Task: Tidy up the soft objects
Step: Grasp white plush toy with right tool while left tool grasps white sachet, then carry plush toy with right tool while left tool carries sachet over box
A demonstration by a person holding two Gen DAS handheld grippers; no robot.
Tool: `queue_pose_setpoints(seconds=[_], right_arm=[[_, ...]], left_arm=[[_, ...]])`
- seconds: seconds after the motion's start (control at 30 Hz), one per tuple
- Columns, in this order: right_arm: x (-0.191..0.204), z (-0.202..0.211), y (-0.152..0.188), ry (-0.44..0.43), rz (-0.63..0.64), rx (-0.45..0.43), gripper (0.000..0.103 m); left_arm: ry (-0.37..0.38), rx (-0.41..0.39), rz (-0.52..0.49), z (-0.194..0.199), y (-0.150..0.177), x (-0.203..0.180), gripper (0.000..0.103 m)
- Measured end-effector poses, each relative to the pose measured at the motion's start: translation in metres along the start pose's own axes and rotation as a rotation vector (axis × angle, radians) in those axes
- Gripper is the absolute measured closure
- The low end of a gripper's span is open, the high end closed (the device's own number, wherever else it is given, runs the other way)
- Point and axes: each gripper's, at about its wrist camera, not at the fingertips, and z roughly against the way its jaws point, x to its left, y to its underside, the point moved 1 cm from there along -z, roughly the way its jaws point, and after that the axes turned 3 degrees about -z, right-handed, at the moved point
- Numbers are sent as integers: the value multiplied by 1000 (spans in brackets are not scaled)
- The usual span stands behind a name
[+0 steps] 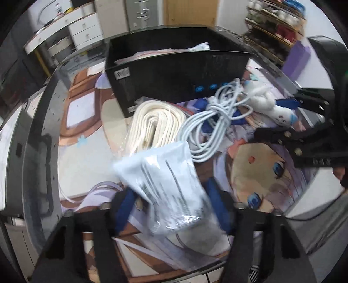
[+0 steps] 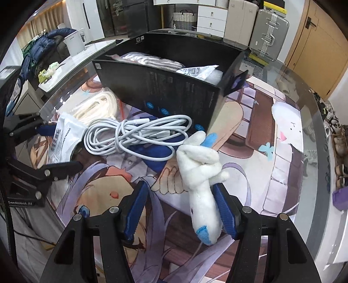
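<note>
A black open box [image 1: 174,71] [image 2: 174,87] stands at the back of the printed mat and holds pale bagged items. In front of it lie a bagged cream cord bundle [image 1: 154,126] [image 2: 95,108], a coiled white cable [image 1: 217,122] [image 2: 139,135] and a white and blue plush toy [image 1: 271,106] [image 2: 202,185]. A clear plastic packet [image 1: 167,185] [image 2: 65,137] lies between my left gripper's [image 1: 174,209] [image 2: 54,148] open jaws. My right gripper [image 2: 180,206] [image 1: 289,122] is open around the plush toy, which leans on the right finger [image 2: 224,209].
The round glass table [image 2: 313,122] carries an anime-print mat [image 1: 91,122] [image 2: 261,152]. Behind it stand white drawers [image 2: 211,19], suitcases [image 2: 269,32], a side table with a white pot [image 2: 74,41] and a shoe rack [image 1: 276,24].
</note>
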Motion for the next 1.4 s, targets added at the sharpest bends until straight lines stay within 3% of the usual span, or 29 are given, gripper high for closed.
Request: queue_pose_setpoints(seconds=[0.1, 0.33, 0.67, 1.07, 1.4], right_arm=[[-1, 1, 2, -18, -5, 1, 43], [-1, 7, 6, 14, 26, 18, 78], [21, 37, 9, -15, 61, -23, 81], [57, 80, 10, -54, 91, -124, 81], [67, 139, -11, -42, 65, -331, 81]], left_arm=[[62, 3, -16, 4, -2, 0, 63], [56, -13, -53, 15, -3, 0, 72], [64, -56, -133, 30, -2, -17, 75], [22, -197, -157, 69, -10, -20, 75], [-47, -357, -160, 105, -26, -11, 75]])
